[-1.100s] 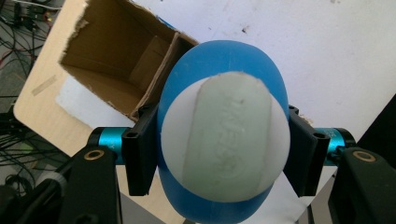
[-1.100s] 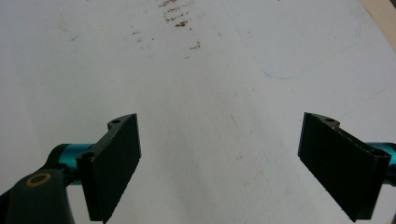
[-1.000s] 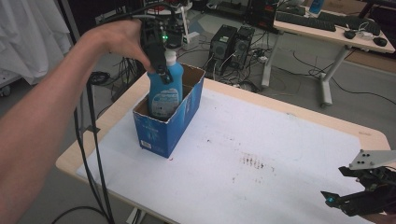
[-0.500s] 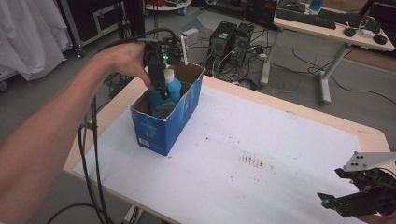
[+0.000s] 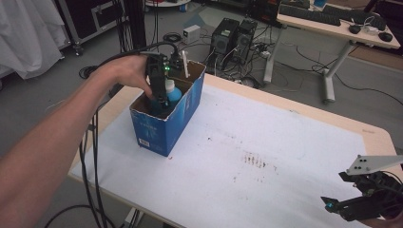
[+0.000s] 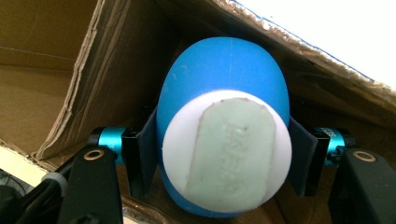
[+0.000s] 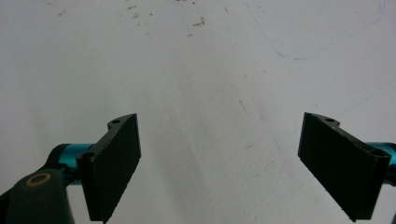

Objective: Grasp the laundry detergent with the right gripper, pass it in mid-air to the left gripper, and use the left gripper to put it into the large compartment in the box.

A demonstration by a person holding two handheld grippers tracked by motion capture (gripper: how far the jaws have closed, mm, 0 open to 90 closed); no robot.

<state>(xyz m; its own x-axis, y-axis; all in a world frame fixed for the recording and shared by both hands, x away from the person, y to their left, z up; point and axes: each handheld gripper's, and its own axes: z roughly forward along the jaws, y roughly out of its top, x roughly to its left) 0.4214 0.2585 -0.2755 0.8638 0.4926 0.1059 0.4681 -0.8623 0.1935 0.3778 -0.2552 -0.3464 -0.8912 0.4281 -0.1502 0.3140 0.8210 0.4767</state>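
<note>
The desk (image 5: 304,142) has a white top with a pale wooden edge. Brown stains (image 5: 256,160) mark it near the middle, and a faint blue pen line (image 7: 299,55) curves across it. On the floor beyond stand two black computer towers (image 5: 234,37) among loose cables (image 5: 247,80), with a small white box (image 5: 192,33), perhaps an adapter, near them. A second desk (image 5: 332,30) carries a keyboard (image 5: 304,12). A white sheet (image 5: 23,38) hangs at far left beside a black wheeled case (image 5: 90,21).
</note>
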